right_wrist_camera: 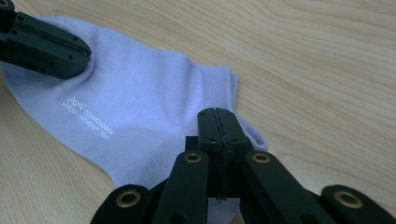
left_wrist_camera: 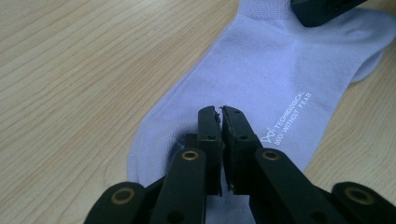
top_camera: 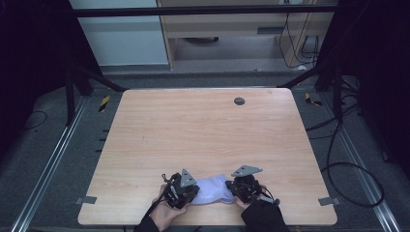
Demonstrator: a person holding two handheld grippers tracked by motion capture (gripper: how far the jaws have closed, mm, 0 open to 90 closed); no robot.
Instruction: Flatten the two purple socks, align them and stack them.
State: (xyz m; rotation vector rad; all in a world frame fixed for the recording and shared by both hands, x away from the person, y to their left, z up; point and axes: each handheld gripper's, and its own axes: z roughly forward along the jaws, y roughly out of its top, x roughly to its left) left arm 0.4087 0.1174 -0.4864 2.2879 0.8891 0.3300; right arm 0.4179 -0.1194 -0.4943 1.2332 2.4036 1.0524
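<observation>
Both tongs sit low on the tabletop (top_camera: 203, 125), near its 6 o'clock edge in the high view, with a pale lilac sock (top_camera: 212, 190) stretched flat between them. Left tongs (top_camera: 189, 192) lie at the sock's 9 o'clock end, held in a hand (top_camera: 164, 212) that comes up from the bottom of that view; right tongs (top_camera: 234, 188) lie at its 3 o'clock end, with a dark sleeve (top_camera: 263, 217) behind them. In the left gripper view, the left tongs (left_wrist_camera: 220, 112) are almost fully clenched, only a thin slit showing between the two black jaws, and they rest over the rounded toe end of the sock (left_wrist_camera: 280, 65); whether any fabric is pinched in that slit cannot be told. From there the sock runs away toward 1 o'clock, its white printed lettering (left_wrist_camera: 289, 116) lying at 3 o'clock of the jaw tips, and the other tongs (left_wrist_camera: 322, 10) press on the far cuff end. In the right gripper view, the right tongs (right_wrist_camera: 218, 113) are clenched tight, jaws pressed together over the ribbed cuff edge of the sock (right_wrist_camera: 135, 93); whether they hold cloth cannot be told. The sock spreads toward 10 o'clock, where the other tongs (right_wrist_camera: 44, 46) lie on it.
</observation>
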